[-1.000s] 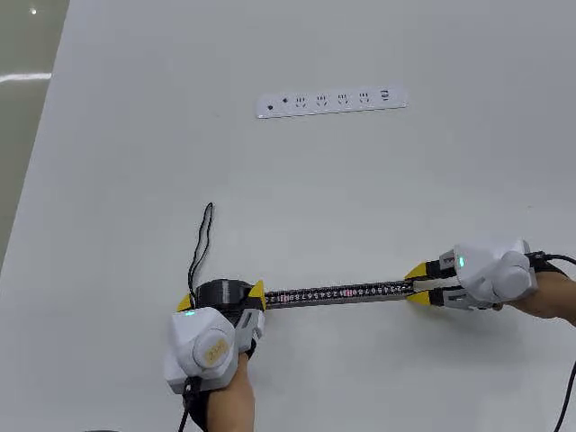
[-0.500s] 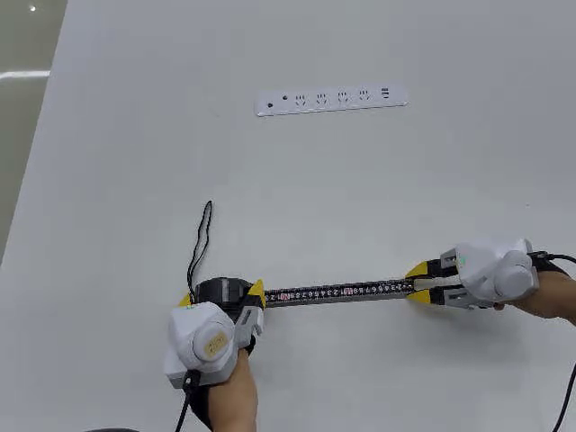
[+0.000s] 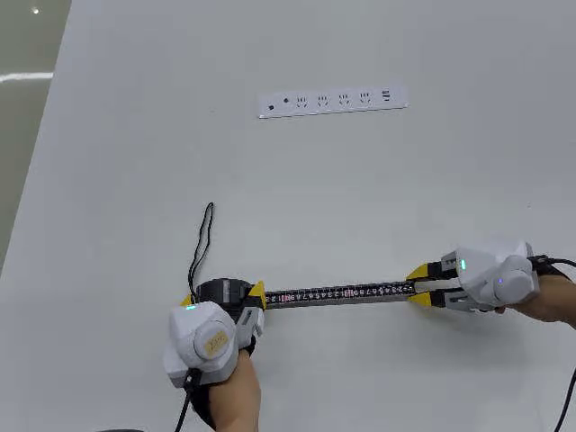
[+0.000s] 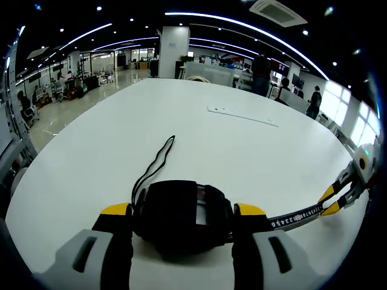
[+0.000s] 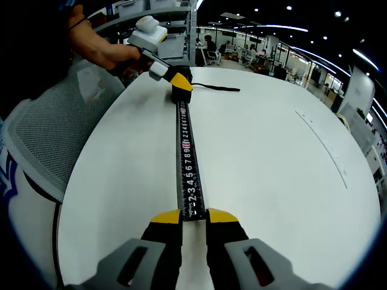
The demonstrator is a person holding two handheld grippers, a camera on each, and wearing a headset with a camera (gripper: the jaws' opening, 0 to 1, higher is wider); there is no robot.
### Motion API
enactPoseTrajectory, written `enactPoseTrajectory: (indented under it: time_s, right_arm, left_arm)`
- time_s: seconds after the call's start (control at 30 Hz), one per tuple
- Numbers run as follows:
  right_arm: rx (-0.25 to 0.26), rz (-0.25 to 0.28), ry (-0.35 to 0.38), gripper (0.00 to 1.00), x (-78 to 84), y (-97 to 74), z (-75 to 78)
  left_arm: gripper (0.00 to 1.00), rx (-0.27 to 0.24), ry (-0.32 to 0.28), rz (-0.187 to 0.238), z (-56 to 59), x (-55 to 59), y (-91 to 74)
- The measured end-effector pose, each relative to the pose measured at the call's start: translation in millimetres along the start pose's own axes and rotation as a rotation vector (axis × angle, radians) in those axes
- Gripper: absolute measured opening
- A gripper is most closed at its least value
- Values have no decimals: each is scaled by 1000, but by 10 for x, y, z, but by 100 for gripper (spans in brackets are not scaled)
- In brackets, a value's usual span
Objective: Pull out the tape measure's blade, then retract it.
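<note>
A black tape measure case (image 3: 220, 290) rests on the white table (image 3: 360, 198), and my left gripper (image 3: 223, 295) is shut on it from both sides. The dark blade (image 3: 342, 292) runs out flat to the right, ending in my right gripper (image 3: 418, 284), which is shut on its tip. In the left gripper view the case (image 4: 181, 214) sits between the yellow fingertips (image 4: 115, 210), and the blade (image 4: 296, 216) leads to the right gripper (image 4: 331, 200). The right gripper view looks down the numbered blade (image 5: 185, 157) from my right gripper (image 5: 194, 216) to the case (image 5: 180, 92).
A white power strip (image 3: 332, 100) lies farther back on the table. The case's black wrist strap (image 3: 202, 238) trails away behind it. The table's left edge (image 3: 36, 162) borders a grey floor. A mesh chair (image 5: 36, 133) stands beside the table.
</note>
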State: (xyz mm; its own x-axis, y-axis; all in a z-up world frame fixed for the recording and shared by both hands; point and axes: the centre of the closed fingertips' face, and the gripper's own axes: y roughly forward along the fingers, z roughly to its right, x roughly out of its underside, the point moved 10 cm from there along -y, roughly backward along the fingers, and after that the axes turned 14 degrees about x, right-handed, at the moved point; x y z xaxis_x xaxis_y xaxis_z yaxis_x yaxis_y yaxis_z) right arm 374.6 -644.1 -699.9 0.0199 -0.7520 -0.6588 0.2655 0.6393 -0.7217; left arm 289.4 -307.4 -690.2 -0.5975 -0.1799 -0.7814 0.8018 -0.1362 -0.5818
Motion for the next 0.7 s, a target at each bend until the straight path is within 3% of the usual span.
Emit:
enactPoseTrajectory:
  time_s: [0.4,0.7]
  right_arm:
    - [1,3,-8,13,-30,2,5]
    - [2,11,-14,13,-81,23,3]
  left_arm:
    - [63,6,8,-30,-7,-14,-1]
    - [63,6,12,-30,-13,-9,-5]
